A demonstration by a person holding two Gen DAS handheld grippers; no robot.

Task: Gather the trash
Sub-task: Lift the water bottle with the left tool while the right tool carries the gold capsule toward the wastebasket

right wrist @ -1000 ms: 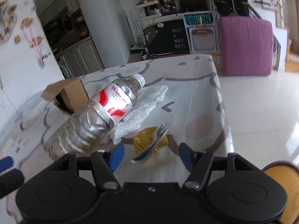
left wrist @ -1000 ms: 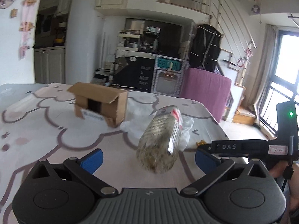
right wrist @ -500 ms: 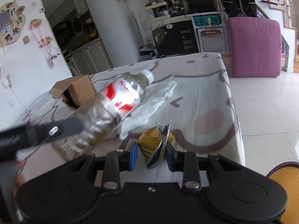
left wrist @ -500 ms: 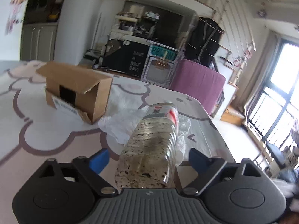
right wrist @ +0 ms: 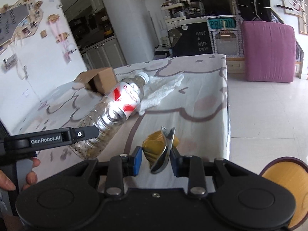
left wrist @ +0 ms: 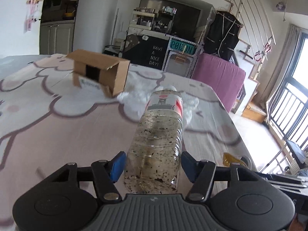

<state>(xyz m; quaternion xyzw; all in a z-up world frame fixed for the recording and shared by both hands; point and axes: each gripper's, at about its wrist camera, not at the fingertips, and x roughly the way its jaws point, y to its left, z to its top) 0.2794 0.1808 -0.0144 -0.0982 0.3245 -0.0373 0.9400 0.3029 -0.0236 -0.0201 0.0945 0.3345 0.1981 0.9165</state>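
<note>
A clear plastic bottle (left wrist: 159, 132) with a red and white label and dark specks inside lies on the cartoon-print tablecloth (left wrist: 57, 134), cap pointing away. My left gripper (left wrist: 152, 163) is closing on its base, and both blue pads touch its sides. In the right wrist view the same bottle (right wrist: 117, 104) shows with the left gripper's black finger (right wrist: 84, 133) across its base. My right gripper (right wrist: 156, 160) is shut on a crushed yellow can (right wrist: 157, 142) with a silver lid, near the table's right edge.
An open cardboard box (left wrist: 100, 73) lies on its side behind the bottle. A crumpled white tissue (right wrist: 163, 90) lies under the bottle's neck. The table's edge (right wrist: 227, 115) drops to a tiled floor on the right. An orange stool (right wrist: 284, 179) stands low at right. A person's hand (right wrist: 28, 173) grips the left tool.
The left gripper has moved in around the bottle's base and narrowed from wide open to touching it. The right gripper has closed on the crushed can and drawn back.
</note>
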